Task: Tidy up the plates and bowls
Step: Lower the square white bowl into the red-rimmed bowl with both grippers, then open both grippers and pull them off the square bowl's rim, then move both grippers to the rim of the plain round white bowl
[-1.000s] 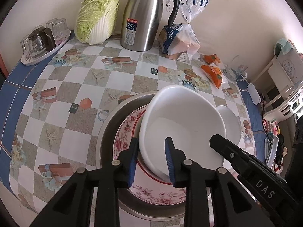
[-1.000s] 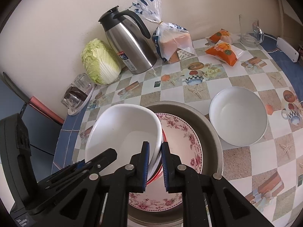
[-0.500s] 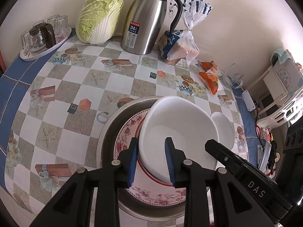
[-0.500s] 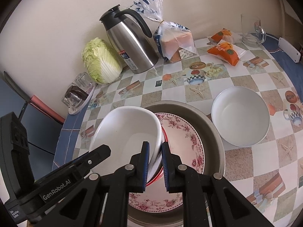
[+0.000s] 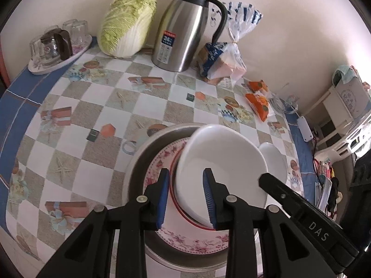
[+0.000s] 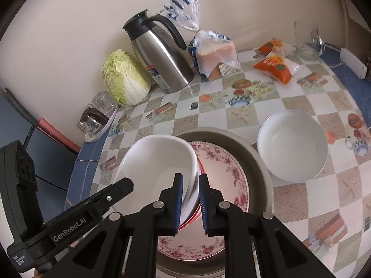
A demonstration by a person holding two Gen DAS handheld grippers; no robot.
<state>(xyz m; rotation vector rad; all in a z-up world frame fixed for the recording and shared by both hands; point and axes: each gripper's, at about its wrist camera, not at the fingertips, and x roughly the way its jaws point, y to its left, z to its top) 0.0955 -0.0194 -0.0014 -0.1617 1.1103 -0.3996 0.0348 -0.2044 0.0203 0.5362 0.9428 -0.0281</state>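
Note:
A white bowl hangs tilted over a floral plate, which lies in a metal basin. A red-rimmed dish shows just under the bowl. My right gripper is shut on the bowl's near rim. My left gripper straddles the opposite rim and its jaws are opening. One pad is inside the bowl, and a gap shows between the outer pad and the wall. A second white bowl stands on the table to the right of the basin.
Along the wall stand a steel thermos jug, a cabbage, a bag of bread and a tray of glasses. Orange snack packets and a glass mug lie at the back right. The table's edge runs close on the right.
The left wrist view has shifted a little, so the jug and wall sit lower in frame. The left jaws stand slightly wider. The right gripper and bowl keep their place.

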